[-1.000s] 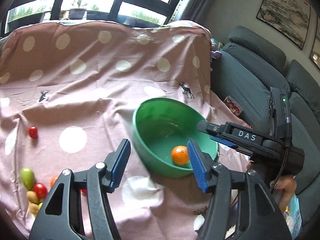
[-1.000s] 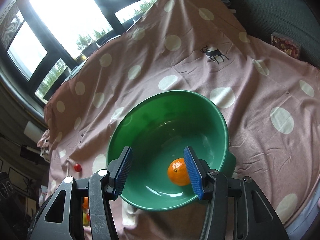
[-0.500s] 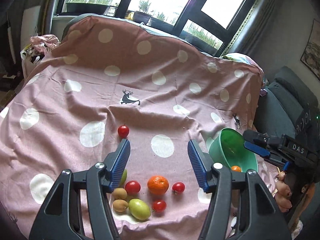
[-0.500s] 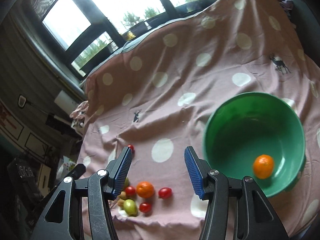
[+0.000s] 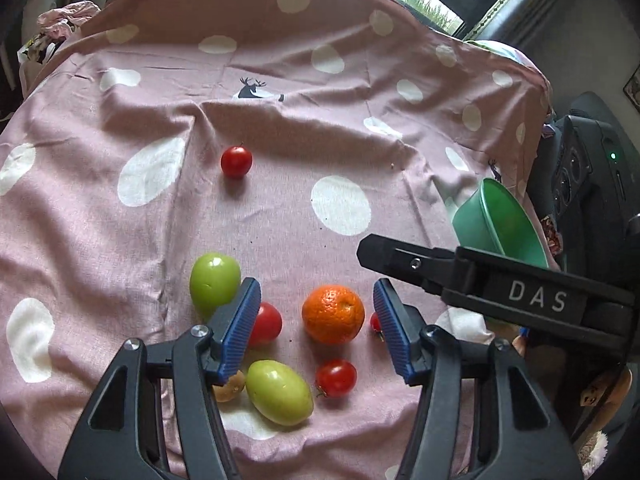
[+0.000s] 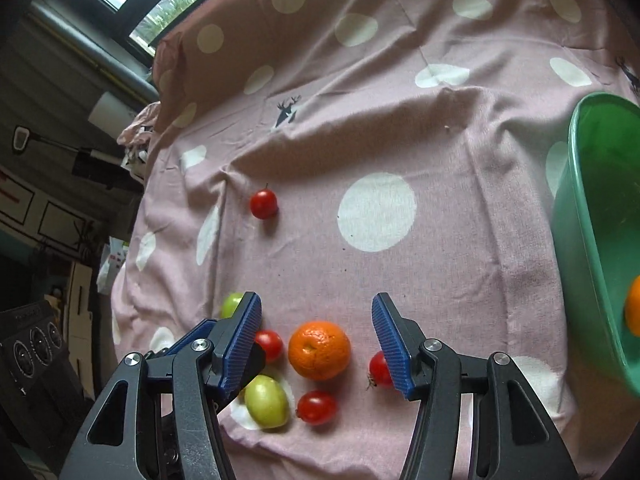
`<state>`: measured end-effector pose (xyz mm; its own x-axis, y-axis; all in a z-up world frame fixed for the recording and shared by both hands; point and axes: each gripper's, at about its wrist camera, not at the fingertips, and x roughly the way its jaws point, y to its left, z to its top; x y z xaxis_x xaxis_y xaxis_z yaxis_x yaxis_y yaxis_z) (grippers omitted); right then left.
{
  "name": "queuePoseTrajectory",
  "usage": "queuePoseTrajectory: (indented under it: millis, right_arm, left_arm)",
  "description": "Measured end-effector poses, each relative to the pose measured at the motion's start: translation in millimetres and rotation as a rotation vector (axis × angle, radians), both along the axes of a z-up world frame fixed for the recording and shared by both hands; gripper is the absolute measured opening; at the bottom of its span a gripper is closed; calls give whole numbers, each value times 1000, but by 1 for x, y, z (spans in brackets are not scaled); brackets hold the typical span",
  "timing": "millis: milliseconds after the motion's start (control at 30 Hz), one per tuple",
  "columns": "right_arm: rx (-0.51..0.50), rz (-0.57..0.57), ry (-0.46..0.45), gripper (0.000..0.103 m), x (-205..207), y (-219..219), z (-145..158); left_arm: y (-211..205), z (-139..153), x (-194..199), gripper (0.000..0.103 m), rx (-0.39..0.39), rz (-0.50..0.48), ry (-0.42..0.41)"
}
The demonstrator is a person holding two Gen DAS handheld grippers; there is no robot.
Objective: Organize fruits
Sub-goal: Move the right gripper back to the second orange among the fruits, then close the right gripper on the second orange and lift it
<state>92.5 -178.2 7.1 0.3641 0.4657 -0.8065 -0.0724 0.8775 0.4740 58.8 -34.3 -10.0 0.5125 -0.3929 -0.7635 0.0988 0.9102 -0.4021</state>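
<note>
An orange (image 5: 333, 313) (image 6: 319, 350) lies on the pink dotted cloth in a cluster with red tomatoes (image 5: 336, 377) (image 6: 317, 407), two green fruits (image 5: 279, 392) (image 5: 214, 284) and a small brown fruit (image 5: 230, 389). My left gripper (image 5: 316, 328) is open, its jaws either side of the orange, above it. My right gripper (image 6: 316, 336) is open over the same orange; its body (image 5: 500, 292) crosses the left wrist view. A green bowl (image 6: 596, 236) (image 5: 500, 224) at the right holds another orange (image 6: 633, 310). A lone tomato (image 5: 236, 161) (image 6: 263, 203) lies farther back.
The cloth (image 5: 280, 100) covers a wide surface with folds and drops off at the left and far edges. A dark sofa (image 5: 592, 168) stands to the right behind the bowl. Windows are at the back.
Both grippers have swung left from the bowl and moved down close to the fruit cluster. Both stay open. The orange in the bowl stays there.
</note>
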Motion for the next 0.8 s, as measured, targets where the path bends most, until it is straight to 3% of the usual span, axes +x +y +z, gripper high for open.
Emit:
queuePoseTrajectory:
  millis: [267, 567, 800]
  right_arm:
    - [100, 22, 63, 58, 7, -9, -18]
    - [110, 57, 98, 58, 7, 0, -30]
    - [104, 81, 99, 58, 7, 3, -33]
  left_arm:
    - [-12, -10, 2, 57, 7, -38, 30]
    - [-30, -20, 1, 54, 67, -77, 43]
    - [-32, -26, 3, 48, 70, -82, 55]
